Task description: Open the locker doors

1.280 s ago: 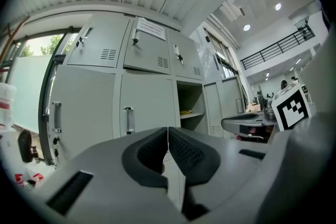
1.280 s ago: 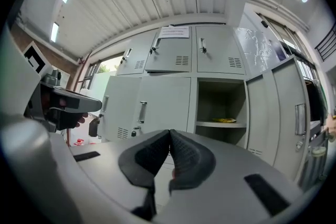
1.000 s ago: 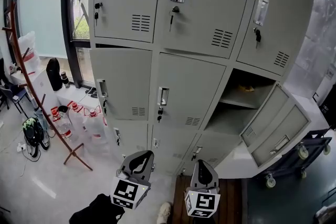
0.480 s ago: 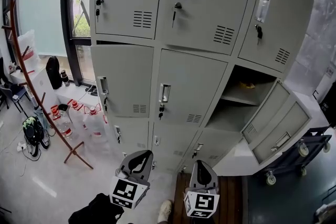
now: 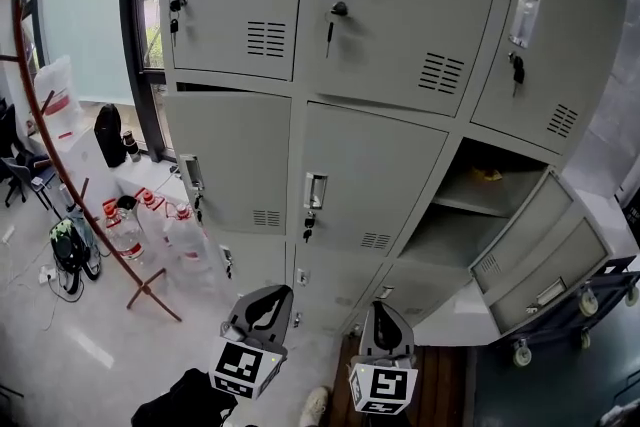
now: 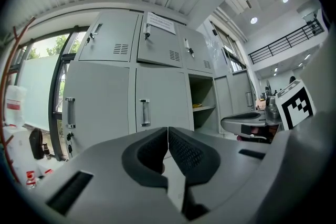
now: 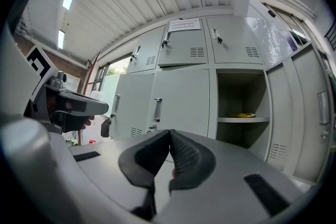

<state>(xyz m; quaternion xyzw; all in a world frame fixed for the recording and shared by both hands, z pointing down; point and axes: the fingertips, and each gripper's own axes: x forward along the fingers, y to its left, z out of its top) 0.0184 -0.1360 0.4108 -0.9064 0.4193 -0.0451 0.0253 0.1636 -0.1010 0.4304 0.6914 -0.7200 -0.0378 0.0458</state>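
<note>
Presently in hand: the approach. Both claws are held level before the lockers (image 5: 400, 115) and touch no door.
Lockers: a grey bank of three columns. In the right column the middle door (image 5: 515, 230) and the lower door (image 5: 560, 265) hang open; all others look closed.
Likely next target: the centre door (image 5: 365, 180), straight ahead, with its handle (image 5: 315, 191) well apart from both claws.
Next move calls for: parting a claw, closing it on the handle and pulling outward. Whether the lock under it needs turning cannot be told.
Obstacles: a trolley (image 5: 570, 305) beside the open doors at right; a coat stand (image 5: 70, 185) and bottles (image 5: 175, 230) by the left column.
Left claw (image 6: 168, 131): jaws together, nothing held.
Right claw (image 7: 169, 134): jaws together, nothing held.
</note>
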